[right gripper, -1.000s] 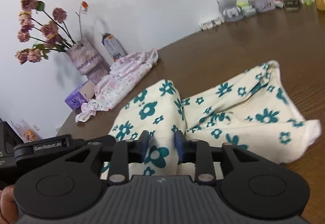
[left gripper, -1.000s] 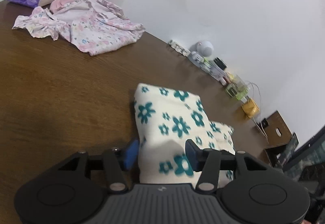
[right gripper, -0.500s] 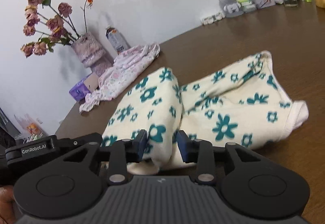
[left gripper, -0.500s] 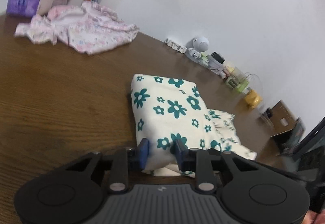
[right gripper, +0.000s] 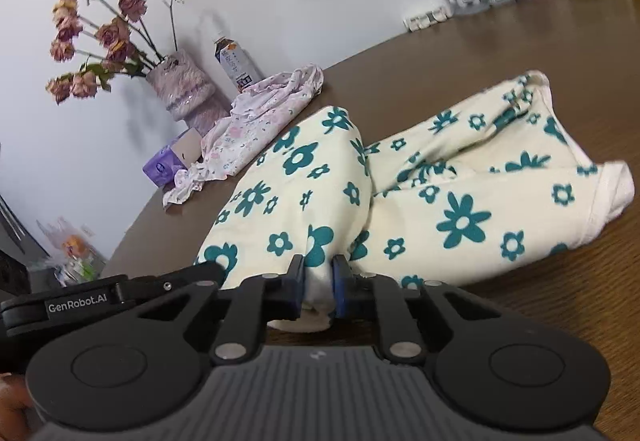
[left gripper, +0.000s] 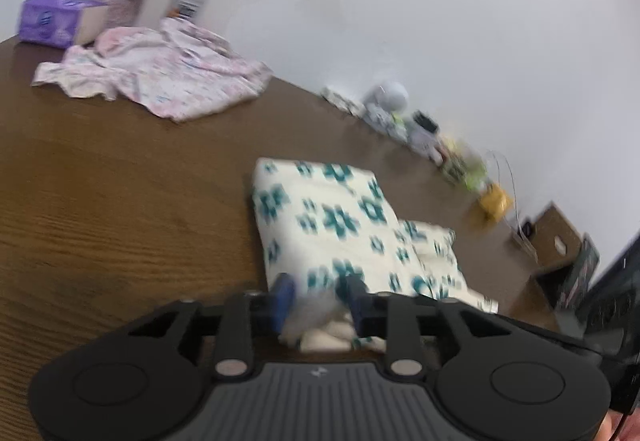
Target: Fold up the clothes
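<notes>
Two garments, cream floral one (right gripper: 420, 193) pinched by two tongs (left gripper: 318, 297) (right gripper: 318, 281), pink one (left gripper: 160, 77)

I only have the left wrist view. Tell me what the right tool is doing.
Observer: The right tool is shut on a bunched edge of the floral garment.
Operator: Report the garment's far end.
Observer: Its white-hemmed end lies rumpled on the table.
Operator: Say what's in the vase.
Observer: Dried roses stand in the vase.
</notes>
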Motion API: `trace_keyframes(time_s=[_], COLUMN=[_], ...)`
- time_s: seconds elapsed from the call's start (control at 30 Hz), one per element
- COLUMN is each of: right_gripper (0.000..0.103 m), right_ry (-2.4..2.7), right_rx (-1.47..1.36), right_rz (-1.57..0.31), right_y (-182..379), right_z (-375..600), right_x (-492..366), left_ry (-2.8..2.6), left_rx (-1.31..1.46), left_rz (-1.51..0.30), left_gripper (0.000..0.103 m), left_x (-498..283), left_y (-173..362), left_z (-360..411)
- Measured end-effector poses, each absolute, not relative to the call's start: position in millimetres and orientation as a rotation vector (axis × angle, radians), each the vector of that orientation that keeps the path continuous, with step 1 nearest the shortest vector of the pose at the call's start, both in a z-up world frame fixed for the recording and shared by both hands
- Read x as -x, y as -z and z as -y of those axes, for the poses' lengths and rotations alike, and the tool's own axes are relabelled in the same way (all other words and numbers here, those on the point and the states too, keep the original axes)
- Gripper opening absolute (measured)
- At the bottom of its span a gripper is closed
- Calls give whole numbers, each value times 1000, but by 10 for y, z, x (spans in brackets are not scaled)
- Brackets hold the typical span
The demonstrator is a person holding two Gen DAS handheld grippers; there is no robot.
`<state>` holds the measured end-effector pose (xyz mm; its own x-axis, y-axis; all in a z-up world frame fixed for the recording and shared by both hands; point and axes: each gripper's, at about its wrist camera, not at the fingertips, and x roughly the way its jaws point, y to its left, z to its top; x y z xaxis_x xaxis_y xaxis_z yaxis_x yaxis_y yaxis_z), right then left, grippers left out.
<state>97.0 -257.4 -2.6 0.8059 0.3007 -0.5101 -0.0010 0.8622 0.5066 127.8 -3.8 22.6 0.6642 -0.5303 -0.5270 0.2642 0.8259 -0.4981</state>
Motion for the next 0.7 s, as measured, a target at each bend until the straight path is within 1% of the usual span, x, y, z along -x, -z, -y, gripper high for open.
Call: trace_keyframes(time_s=[0.03,0.07,0.1,0.13,0.17,0.2,0.23,0.3,0.33,0.37,0.4,0.43,0.5,0.57,0.6,0.63,0.67,0.7], right_gripper=[19,25,28,34,34,34,34,33,21,20,20,20,26,37,38,38,36,32], right_ry=[-173,-173,-171,-162,-151,-141,-138,-136,-137,-134,-134,-135,-141,-133,-125,-117,-118,-123], right_rx=[-512,-524,-537,-545,-548,-550,-560,-566,-574,-565,-540,-514,-529,-556,-571,-585,-600,-614], right_rz=[-618,-610,-597,-581,-575,-568,-573,-609,-626,-632,-626,-621,-610,-594,-587,-581,-595,-624], right_y=[2,-30,-57,-92,-114,-135,-137,-91,-49,-24,-47,-71,-113,-146,-155,-165,-150,-115], right_z=[2596,2649,2693,2743,2772,2801,2817,2785,2759,2723,2700,2678,2738,2810,2840,2871,2878,2864], right_x=[-958,-938,-928,-935,-985,-1037,-1116,-1286,-1335,-1350,-1336,-1321,-1325,-1389,-1443,-1496,-1565,-1642], left_ry=[446,431,415,416,419,440,461,468,476,483,467,450,411,429,437,446,455,464], left_rx=[409,417,424,424,423,418,413,373,381,389,411,432,439,432,429,425,422,419], left_rz=[-716,-718,-720,-736,-751,-766,-780,-744,-743,-741,-736,-731,-737,-748,-753,-758,-763,-768], left_gripper=[50,52,52,51,49,27,21,20,21,22,29,42,58,51,23,18,18,18], left_x=[-1329,-1381,-1433,-1495,-1556,-1591,-1624,-1591,-1592,-1595,-1614,-1634,-1731,-1782,-1808,-1834,-1859,-1885], left_y=[-235,-244,-252,-237,-221,-192,-165,-180,-189,-199,-210,-222,-238,-214,-202,-190,-178,-166], left_z=[33,28,24,65,106,155,204,237,206,174,139,106,118,133,141,149,157,165])
